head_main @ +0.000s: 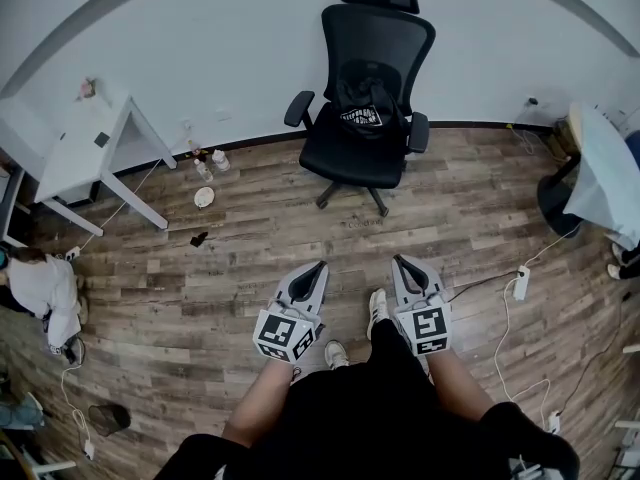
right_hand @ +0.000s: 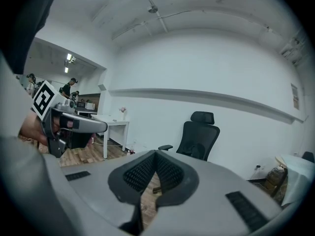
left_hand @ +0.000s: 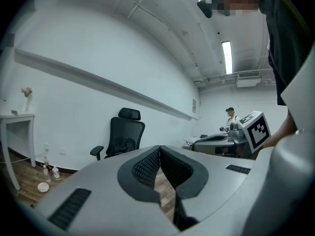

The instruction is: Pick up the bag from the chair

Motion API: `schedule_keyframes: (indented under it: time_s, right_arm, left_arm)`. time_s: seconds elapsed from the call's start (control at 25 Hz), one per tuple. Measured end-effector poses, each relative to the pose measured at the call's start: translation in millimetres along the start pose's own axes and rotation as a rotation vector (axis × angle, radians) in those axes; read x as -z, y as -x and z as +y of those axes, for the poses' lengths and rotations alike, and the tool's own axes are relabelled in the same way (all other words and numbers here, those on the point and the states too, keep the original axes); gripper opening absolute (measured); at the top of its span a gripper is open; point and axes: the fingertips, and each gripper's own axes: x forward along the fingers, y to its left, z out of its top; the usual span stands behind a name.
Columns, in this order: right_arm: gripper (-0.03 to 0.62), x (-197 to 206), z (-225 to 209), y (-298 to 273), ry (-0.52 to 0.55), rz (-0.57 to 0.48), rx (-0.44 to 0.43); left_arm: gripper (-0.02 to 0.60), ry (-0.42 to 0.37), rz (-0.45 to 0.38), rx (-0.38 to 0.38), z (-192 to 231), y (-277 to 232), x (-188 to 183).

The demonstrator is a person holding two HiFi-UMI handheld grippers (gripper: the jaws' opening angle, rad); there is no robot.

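Head view: wood-plank floor (head_main: 200,288) (matte, grey-brown) meets a plain white wall (head_main: 220,38). A black mesh swivel chair (head_main: 372,158) stands there. The soft black bag (head_main: 365,108) slumps on its seat against the backrest. Left gripper (head_main: 320,266) and right gripper (head_main: 398,260) are clenched tip to tip on nothing, well apart from it.

Black bag (head_main: 362,111) sits on the seat of a black office chair (head_main: 377,43) by the white wall (head_main: 230,38). Left tool (head_main: 318,267) and right tool (head_main: 400,261) are held low over the wood floor (head_main: 250,238), well short of the chair, tips pointing at it. White table (head_main: 88,146) stands at left, with bottles (head_main: 211,164) near it. Power strip (head_main: 521,283) lies at right.
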Motion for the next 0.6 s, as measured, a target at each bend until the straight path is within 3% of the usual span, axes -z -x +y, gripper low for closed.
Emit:
schedule_keyframes:
  time_s: [0.4,0.6]
  right_arm:
    - [0.021,-8.3,-32.3,-43.8,0.035,-0.005,-0.054]
    - [0.021,0.6,-65.8,-76.0,-0.005,0.003,-0.057]
  left_arm:
    - [0.023,-0.036,0.032,-0.021,18.1,-50.4,-0.7]
    - [0.023,-0.023,0.073,-0.008,24.9,-94.3,4.9]
